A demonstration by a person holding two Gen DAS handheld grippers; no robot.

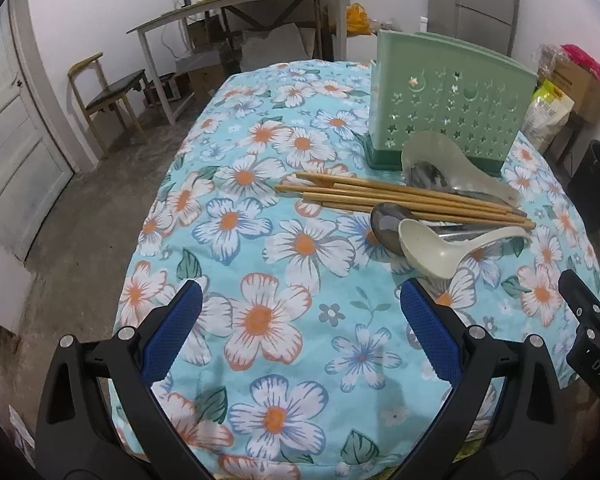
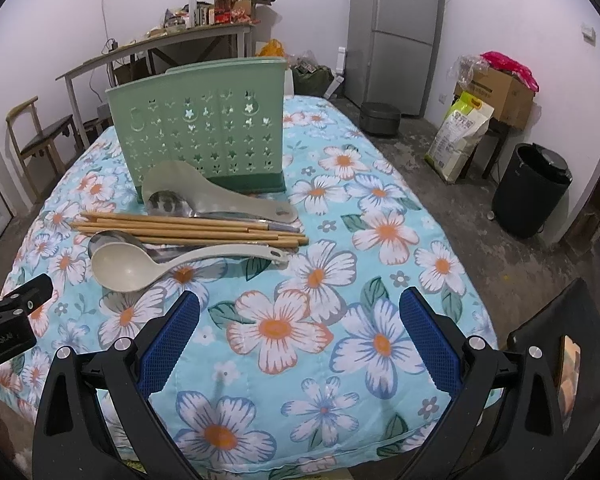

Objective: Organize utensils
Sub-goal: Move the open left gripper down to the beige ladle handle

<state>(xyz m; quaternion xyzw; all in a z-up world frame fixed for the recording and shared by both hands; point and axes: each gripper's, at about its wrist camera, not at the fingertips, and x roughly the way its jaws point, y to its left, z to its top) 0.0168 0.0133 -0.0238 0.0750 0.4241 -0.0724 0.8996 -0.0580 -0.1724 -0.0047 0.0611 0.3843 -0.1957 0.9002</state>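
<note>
A green perforated utensil holder [image 1: 452, 108] [image 2: 204, 128] stands upright on the floral tablecloth. In front of it lies a pile: a pale rice paddle [image 1: 452, 168] [image 2: 220, 192], several wooden chopsticks [image 1: 400, 198] [image 2: 188, 228], two metal spoons [image 1: 388, 224] [image 2: 112, 240] and a cream ladle [image 1: 432, 250] [image 2: 128, 268]. My left gripper [image 1: 300, 340] is open and empty, low over the cloth, short of the pile. My right gripper [image 2: 300, 340] is open and empty, in front of the pile and to its right.
The table's edge falls away to the left [image 1: 140, 240] and right [image 2: 472, 280]. A black bin [image 2: 532, 192], a fridge [image 2: 396, 32], boxes and a sack stand on the right. A chair [image 1: 104, 92] and a cluttered side table [image 1: 240, 4] are behind.
</note>
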